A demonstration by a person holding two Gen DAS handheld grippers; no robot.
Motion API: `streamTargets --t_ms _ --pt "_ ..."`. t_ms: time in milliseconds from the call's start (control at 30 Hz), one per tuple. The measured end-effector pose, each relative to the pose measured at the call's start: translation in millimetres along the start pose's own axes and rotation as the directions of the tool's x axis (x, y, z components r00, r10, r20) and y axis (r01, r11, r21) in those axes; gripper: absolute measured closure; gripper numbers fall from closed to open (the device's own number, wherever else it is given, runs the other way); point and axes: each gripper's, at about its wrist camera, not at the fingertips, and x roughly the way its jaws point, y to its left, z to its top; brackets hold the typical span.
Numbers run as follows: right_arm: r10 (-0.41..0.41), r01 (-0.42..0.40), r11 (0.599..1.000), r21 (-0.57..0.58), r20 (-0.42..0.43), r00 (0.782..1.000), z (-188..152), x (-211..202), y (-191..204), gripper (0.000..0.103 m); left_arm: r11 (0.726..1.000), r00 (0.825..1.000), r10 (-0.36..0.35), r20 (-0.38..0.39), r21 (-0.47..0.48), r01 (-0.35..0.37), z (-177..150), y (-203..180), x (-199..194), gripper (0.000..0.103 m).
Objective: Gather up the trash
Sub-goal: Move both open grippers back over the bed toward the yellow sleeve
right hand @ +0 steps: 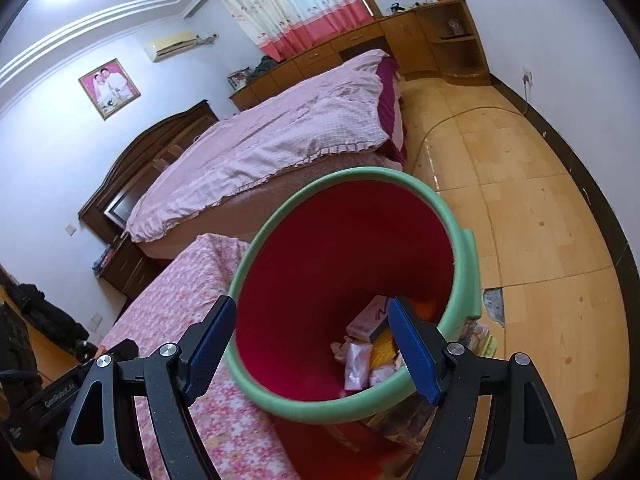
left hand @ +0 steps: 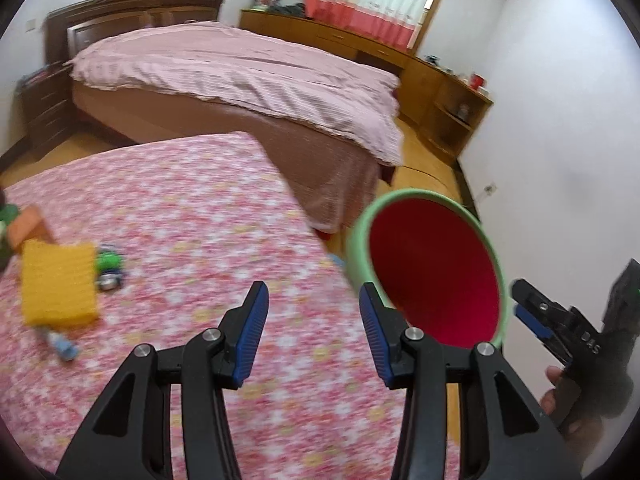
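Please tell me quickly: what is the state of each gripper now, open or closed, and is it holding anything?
Left gripper: open, nothing between its blue pads, over the pink floral cloth.
Right gripper: open, empty, above the green-rimmed red bin.

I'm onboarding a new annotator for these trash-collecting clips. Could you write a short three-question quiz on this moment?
1. True or false: the right gripper, above the bin, holds a piece of trash between its jaws.
2. Multiple choice: the yellow sponge lies on A) the wooden floor, B) the pink floral cloth, C) the bed.
3. Fill in: the bin has a green rim and a ____ inside.

Key:
1. False; its jaws are open and empty, and wrappers lie at the bin's bottom.
2. B.
3. Red.
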Motion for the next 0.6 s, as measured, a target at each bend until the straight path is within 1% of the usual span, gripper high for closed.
streamTargets --t_ms 33,233,333,600 --pt "-0.001 0.001 1.000 -0.003 -0.005 1.000 -1 0 4 0.024 0.999 1.000 0.029 0.005 -0.015 -0.029 0 8 -5 0.056" --pt "0.019 -0.020 0.999 -0.034 -0.031 0.999 -10 4 30 0.024 0.993 0.994 0.107 0.037 -0.057 -0.105 3 48 -27 0.056" --pt "0.029 -0.032 0.998 -0.047 -0.044 0.999 -14 6 42 0.024 0.988 0.990 0.134 0.048 -0.080 -0.130 4 68 -36 0.056" --pt "0.045 -0.052 0.994 -0.094 -0.072 0.996 -25 12 69 0.024 0.969 0.974 0.223 0.036 -0.117 -0.218 1 118 -41 0.056"
